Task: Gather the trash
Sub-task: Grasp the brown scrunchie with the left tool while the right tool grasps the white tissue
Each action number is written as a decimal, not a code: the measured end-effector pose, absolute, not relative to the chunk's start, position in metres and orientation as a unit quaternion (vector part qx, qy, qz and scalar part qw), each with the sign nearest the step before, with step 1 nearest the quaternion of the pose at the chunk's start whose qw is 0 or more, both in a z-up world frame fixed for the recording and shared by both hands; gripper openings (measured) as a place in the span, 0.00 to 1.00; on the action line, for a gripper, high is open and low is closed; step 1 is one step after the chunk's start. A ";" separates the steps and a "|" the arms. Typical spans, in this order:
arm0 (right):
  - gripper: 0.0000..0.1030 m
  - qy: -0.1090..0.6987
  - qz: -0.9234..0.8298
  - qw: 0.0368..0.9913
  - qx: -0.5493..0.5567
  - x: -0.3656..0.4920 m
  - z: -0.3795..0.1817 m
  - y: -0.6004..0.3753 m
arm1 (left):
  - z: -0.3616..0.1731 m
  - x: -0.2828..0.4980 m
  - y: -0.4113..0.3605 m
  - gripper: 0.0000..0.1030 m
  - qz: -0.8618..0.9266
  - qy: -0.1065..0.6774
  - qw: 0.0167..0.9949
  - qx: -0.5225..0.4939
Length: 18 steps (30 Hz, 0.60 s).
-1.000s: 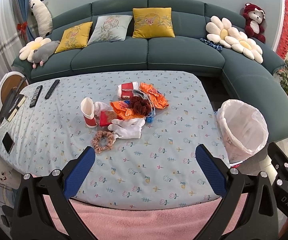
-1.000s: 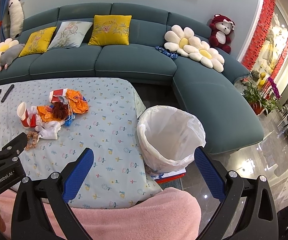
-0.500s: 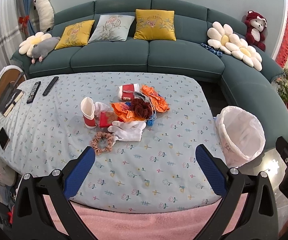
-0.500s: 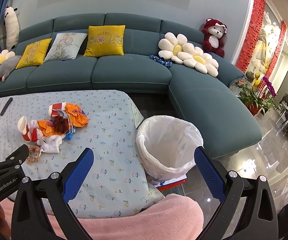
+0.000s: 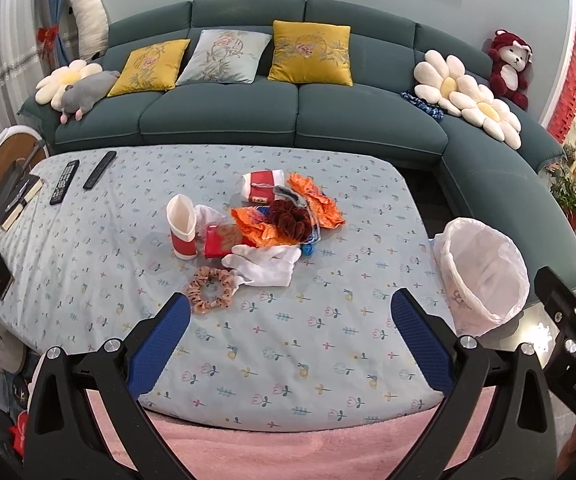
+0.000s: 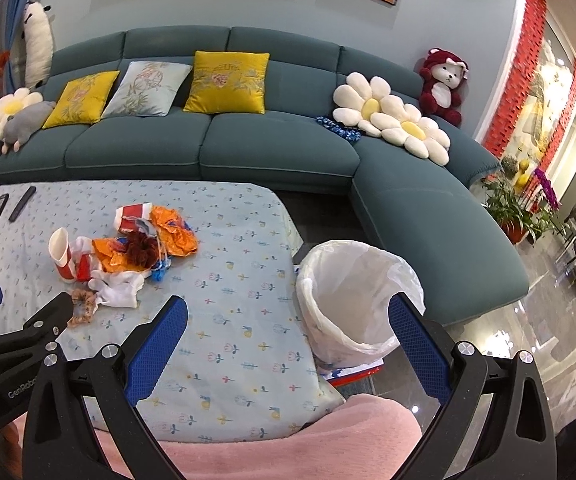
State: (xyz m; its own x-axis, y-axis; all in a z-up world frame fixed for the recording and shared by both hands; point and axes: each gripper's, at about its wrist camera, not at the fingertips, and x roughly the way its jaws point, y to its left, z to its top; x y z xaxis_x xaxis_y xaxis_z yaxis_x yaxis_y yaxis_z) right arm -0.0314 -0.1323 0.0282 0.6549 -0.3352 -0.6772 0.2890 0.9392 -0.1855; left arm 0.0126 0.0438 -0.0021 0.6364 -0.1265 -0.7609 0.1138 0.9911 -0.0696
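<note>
Two handheld grippers are showing matte black frames: the left gripper (image 5: 290,332) and the right gripper (image 6: 287,334) are each carrying blue, dimple-textured pads (image 5: 420,340) on their fingers. Silver screws (image 6: 463,347) are glinting at the joints, while white lettering is reading "GenRobo" on one frame and "DAS" on the other.

Bin (image 6: 352,300) base behind table (image 6: 247,320) edge

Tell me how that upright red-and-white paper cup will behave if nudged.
The paper cup looks thin and empty, so it is probably light and tips easily. Its squashed mouth suggests it would crumple under firm jaws. Once over, it may roll.
</note>
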 end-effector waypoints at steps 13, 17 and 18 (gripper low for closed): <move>0.93 0.414 -0.108 0.903 -0.038 0.029 -0.020 -0.071 | -0.080 0.066 0.132 0.93 0.007 0.490 0.871 -0.037; 0.93 0.431 -0.088 0.898 -0.031 0.056 -0.039 -0.053 | -0.110 0.089 0.158 0.93 0.022 0.514 0.857 -0.042; 0.93 0.434 -0.085 0.896 -0.030 0.062 -0.044 -0.050 | -0.117 0.095 0.164 0.93 0.024 0.520 0.853 -0.047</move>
State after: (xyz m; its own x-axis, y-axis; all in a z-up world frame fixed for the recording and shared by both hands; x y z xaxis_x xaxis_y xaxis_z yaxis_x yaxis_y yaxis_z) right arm 0.0619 -0.0501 -0.0441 0.6081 -0.1785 -0.7735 0.1270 0.9837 -0.1272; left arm 0.0948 0.1637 -0.1171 0.4589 -0.0084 -0.8885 -0.0893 0.9944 -0.0556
